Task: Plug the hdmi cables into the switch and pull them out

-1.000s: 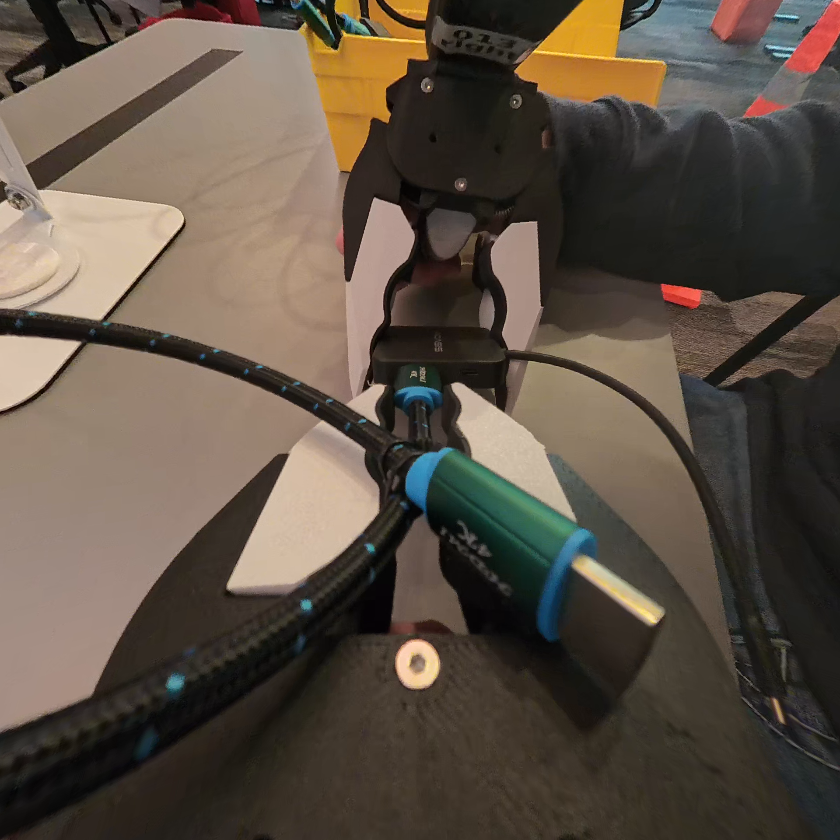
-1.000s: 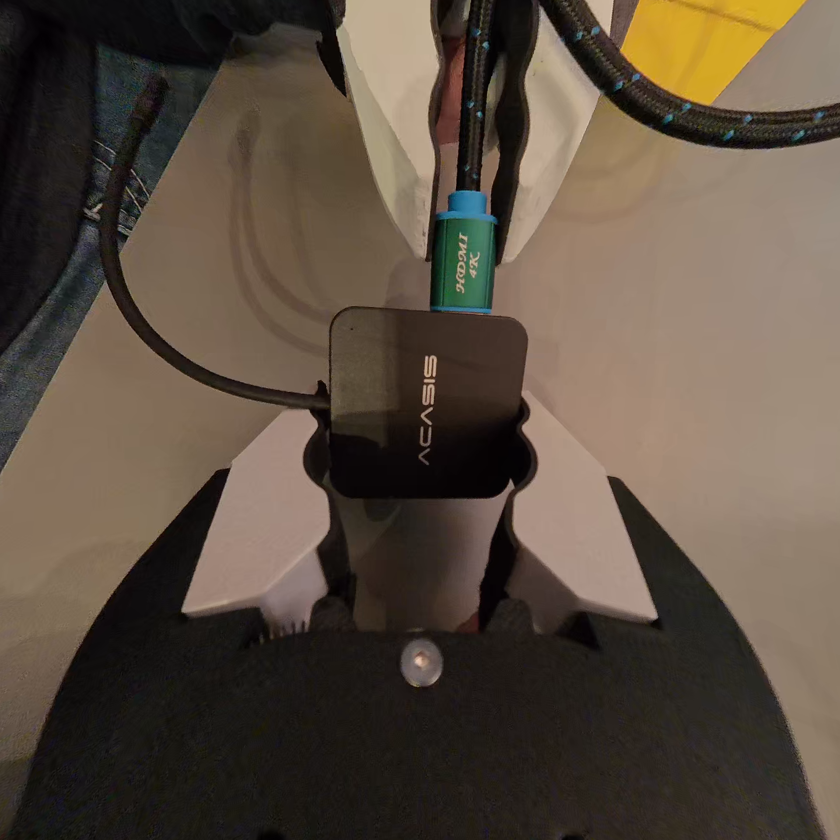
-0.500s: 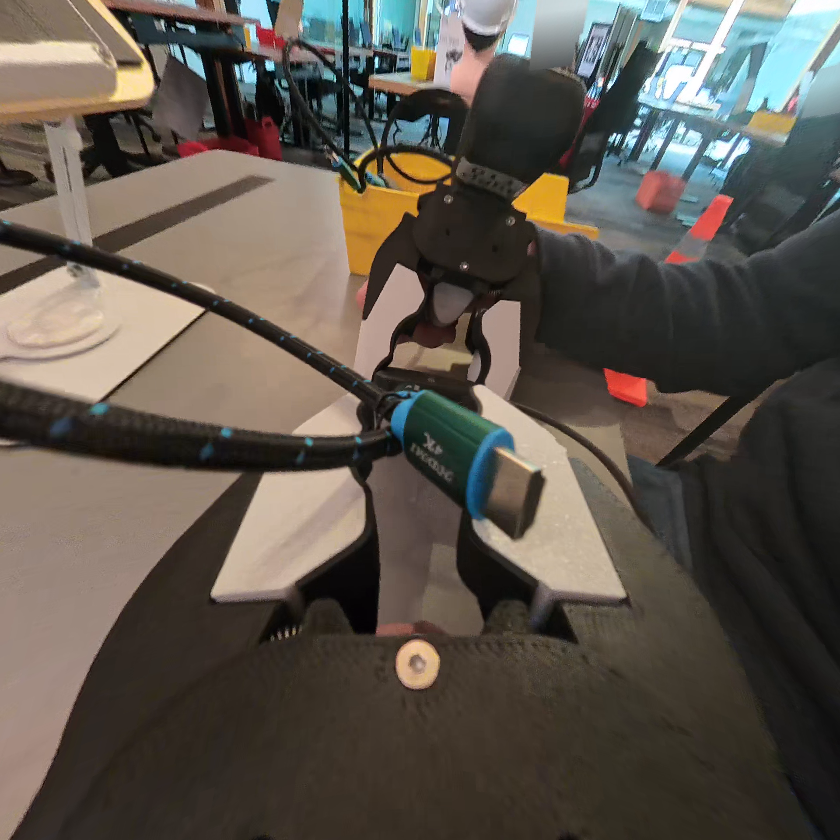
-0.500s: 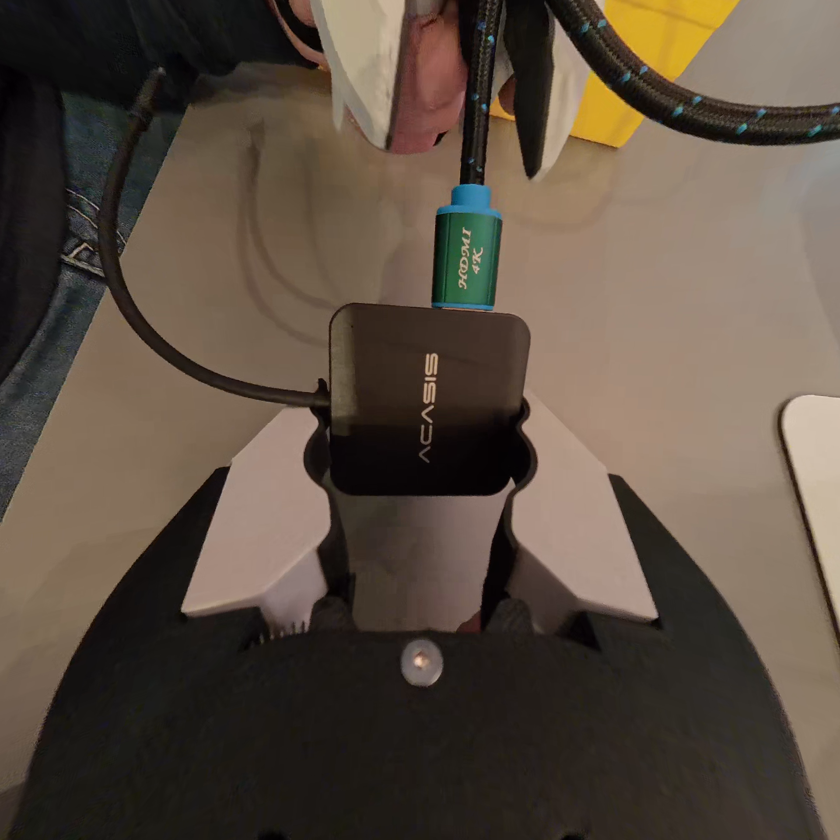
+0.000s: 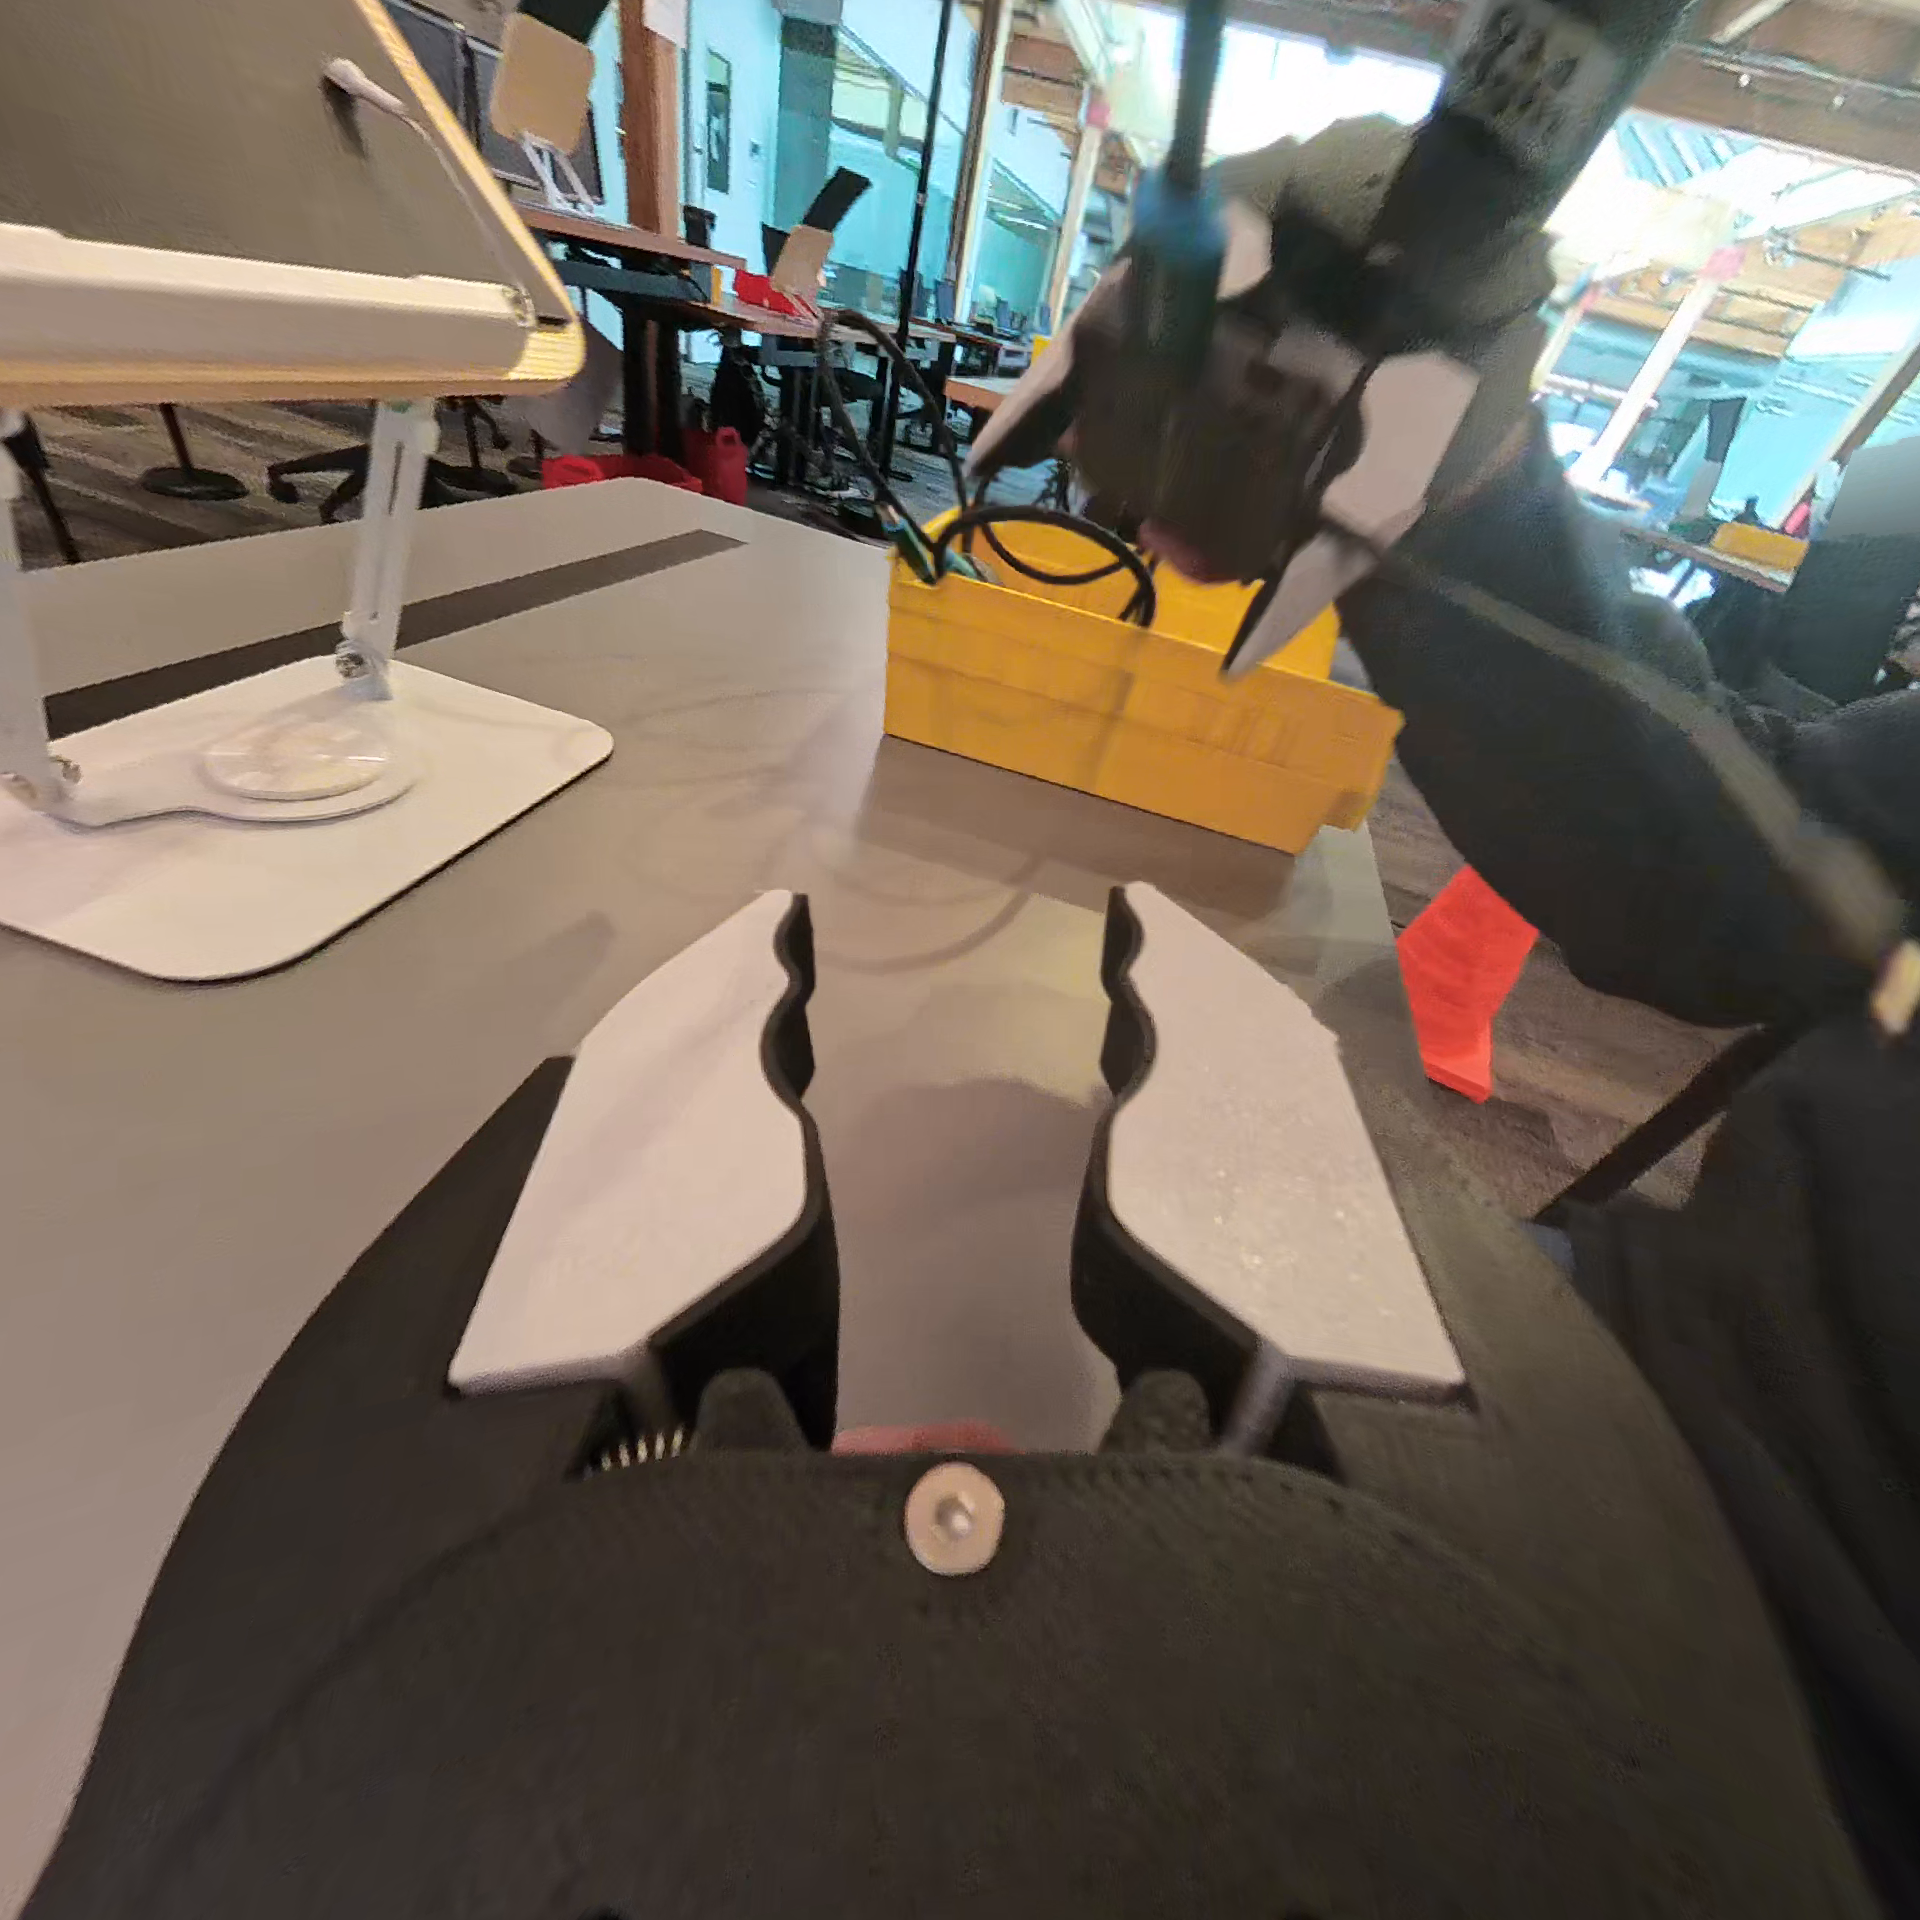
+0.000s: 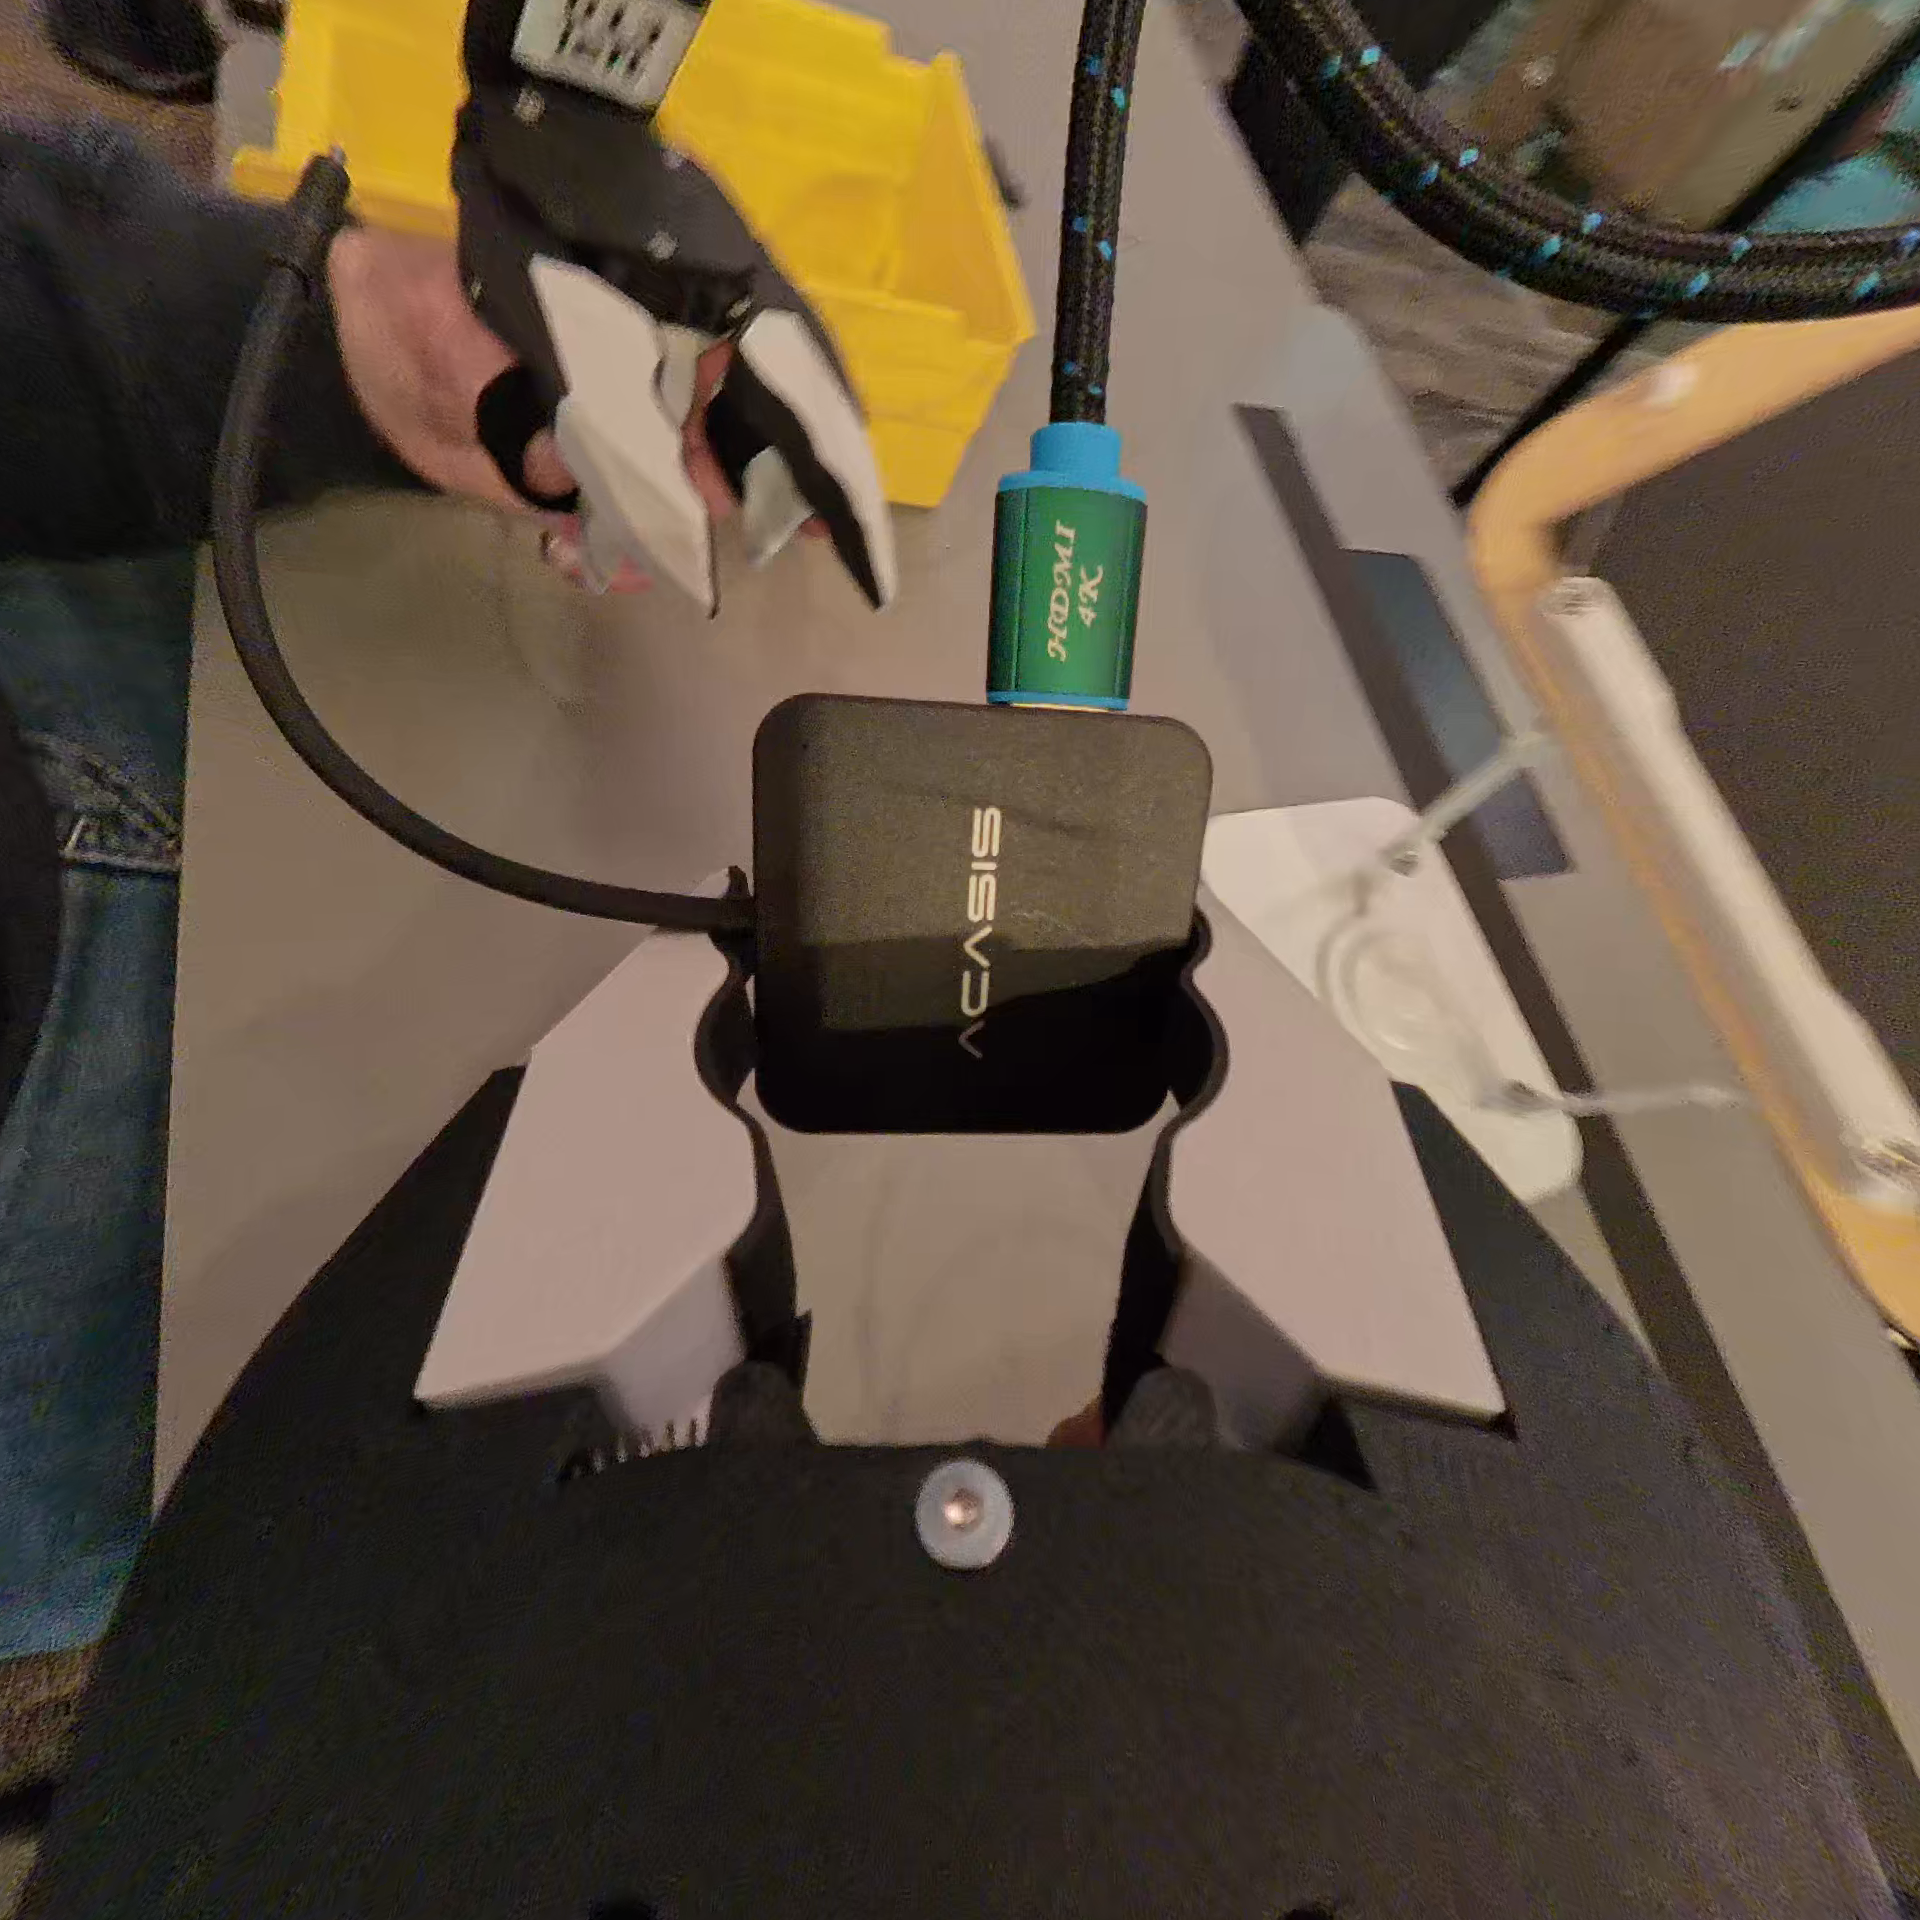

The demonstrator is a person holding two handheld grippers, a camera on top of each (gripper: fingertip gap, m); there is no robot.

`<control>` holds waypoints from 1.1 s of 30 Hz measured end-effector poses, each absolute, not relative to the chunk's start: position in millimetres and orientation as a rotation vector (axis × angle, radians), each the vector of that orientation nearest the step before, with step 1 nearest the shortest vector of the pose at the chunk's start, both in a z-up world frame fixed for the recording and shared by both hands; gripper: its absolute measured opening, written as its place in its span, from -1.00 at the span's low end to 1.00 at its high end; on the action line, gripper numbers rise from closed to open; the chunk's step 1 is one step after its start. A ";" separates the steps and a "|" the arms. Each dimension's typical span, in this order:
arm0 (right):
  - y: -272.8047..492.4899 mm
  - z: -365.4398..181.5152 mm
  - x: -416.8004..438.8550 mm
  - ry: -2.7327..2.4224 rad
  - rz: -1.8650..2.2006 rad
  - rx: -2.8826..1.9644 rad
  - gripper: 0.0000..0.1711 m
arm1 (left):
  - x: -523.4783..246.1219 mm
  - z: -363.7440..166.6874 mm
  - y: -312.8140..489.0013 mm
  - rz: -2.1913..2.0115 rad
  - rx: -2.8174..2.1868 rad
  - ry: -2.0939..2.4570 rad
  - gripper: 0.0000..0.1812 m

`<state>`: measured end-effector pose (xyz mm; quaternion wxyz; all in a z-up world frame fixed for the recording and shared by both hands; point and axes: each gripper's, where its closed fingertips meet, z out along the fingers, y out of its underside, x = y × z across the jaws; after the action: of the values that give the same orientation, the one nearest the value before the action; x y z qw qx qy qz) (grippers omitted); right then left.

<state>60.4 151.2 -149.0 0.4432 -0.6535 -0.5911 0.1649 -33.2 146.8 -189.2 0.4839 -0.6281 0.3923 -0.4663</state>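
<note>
1. We are clamping the switch, a small flat black box, between the fingers of our right hand-held gripper, lifted clear of the grey worktop.
2. Our left hand-held gripper is standing spread and empty over the worktop, fingers apart with nothing between them.
3. We are seeing one green HDMI plug seated in the far edge of the switch, its braided cable rising stiffly out of view; a thin black lead is curling off the box's left side.
4. We are judging the switch light and rigid, with a smooth casing that could slip or twist when a plug is pulled, so gripping its two side edges firmly looks right.
5. We are judging the plug's hard green shell the place to pinch; the braided cable looks springy and could drag the box sideways.
6. A yellow bin and a white stand are sitting on the worktop, well apart from the switch.
</note>
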 end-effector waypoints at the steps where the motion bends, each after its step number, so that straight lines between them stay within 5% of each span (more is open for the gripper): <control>1: 153.6 -134.2 71.1 -1.415 0.383 -1.627 -0.10 | -34.1 -189.9 148.6 -1.137 -1.534 0.943 -0.42; 9: 197.1 -79.6 238.7 -0.845 0.054 -1.834 -0.10 | -24.0 -206.1 146.0 -1.071 -1.594 1.014 -0.43; 15: 209.9 -154.1 363.3 -0.485 -0.127 -2.119 -0.10 | -11.5 -216.3 142.0 -1.065 -1.622 1.062 -0.44; 19: 204.6 -233.5 388.6 -0.487 -0.172 -2.360 -0.14 | -7.1 -220.8 140.9 -1.062 -1.638 1.077 -0.44; 22: 196.7 -257.7 387.8 -0.524 -0.150 -2.445 0.07 | -5.6 -223.4 140.6 -1.061 -1.649 1.085 -0.44; 33: 160.5 -201.1 393.6 -0.610 -0.152 -2.326 -0.09 | 2.8 -217.1 137.0 -0.965 -1.659 1.141 -0.41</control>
<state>393.6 160.5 -201.1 0.3580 -0.9014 -0.2363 -0.0590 2.8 137.0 -217.1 0.4390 -0.6678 0.4590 -0.3882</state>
